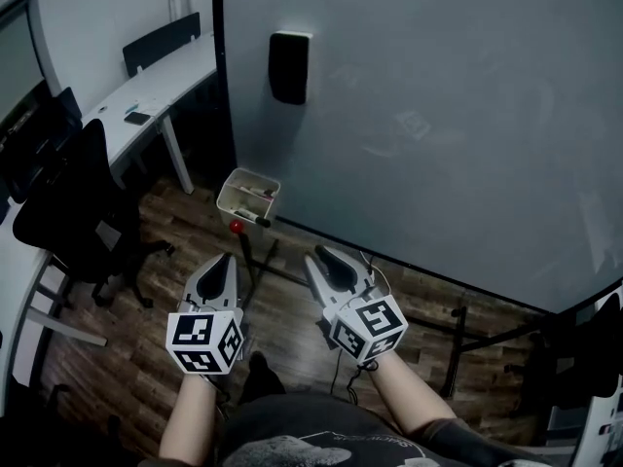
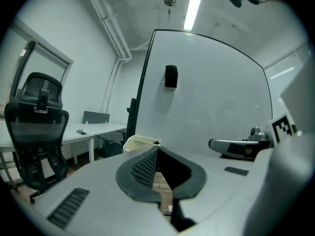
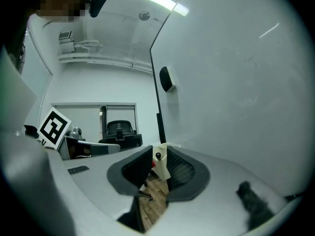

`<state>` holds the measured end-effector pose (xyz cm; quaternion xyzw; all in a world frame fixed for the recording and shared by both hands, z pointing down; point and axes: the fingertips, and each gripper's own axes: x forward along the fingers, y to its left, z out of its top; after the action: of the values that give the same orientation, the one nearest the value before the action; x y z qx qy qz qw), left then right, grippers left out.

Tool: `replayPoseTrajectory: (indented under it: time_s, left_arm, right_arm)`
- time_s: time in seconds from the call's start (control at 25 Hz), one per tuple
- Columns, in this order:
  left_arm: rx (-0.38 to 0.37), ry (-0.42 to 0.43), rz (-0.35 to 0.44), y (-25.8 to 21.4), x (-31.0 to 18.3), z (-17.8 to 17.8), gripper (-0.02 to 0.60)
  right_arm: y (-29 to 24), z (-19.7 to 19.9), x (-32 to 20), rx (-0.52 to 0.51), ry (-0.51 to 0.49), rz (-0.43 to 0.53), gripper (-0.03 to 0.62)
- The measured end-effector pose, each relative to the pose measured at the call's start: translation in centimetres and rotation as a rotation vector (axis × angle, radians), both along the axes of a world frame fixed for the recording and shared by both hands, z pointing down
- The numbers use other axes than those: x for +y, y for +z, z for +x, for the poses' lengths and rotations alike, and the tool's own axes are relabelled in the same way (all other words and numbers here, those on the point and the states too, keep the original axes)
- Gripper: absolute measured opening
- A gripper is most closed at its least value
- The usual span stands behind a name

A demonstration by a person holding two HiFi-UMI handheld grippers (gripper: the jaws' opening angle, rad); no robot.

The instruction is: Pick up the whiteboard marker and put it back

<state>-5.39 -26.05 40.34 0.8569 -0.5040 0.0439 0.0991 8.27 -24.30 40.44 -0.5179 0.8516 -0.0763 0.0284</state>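
A small white tray (image 1: 243, 185) hangs at the lower left corner of the whiteboard (image 1: 438, 115). A black marker (image 1: 253, 219) lies across the tray's front edge, with a red-capped one (image 1: 237, 226) just below it. Both grippers are held low in front of the board, short of the tray. My left gripper (image 1: 226, 259) has its tips together and holds nothing; in its own view the tray (image 2: 140, 141) shows just past the left gripper (image 2: 158, 150). My right gripper (image 1: 321, 255) is open and empty. In the right gripper view, the tray (image 3: 162, 170) and a black marker end (image 3: 157, 156) show through the gap of the right gripper (image 3: 160, 154).
A black eraser (image 1: 290, 66) sticks to the board's upper left. A black office chair (image 1: 68, 202) and a white desk (image 1: 146, 95) stand at the left. The board's stand legs (image 1: 467, 334) cross the wooden floor under my right hand.
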Motion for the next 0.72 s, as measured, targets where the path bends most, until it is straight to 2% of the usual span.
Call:
replayPoseTrajectory:
  time_s: [0.4,0.72]
  left_arm:
    - [-0.018,-0.024,-0.022,0.8,8.4,2.8,0.014]
    - [-0.063,0.013,-0.034,1.0,10.2,4.9,0.014]
  right_arm:
    - [1.8,3.3,8.0,-0.024,-0.016,-0.041,0.084]
    - [3.3,4.9,9.7,-0.065,0.013,-0.08,0.083]
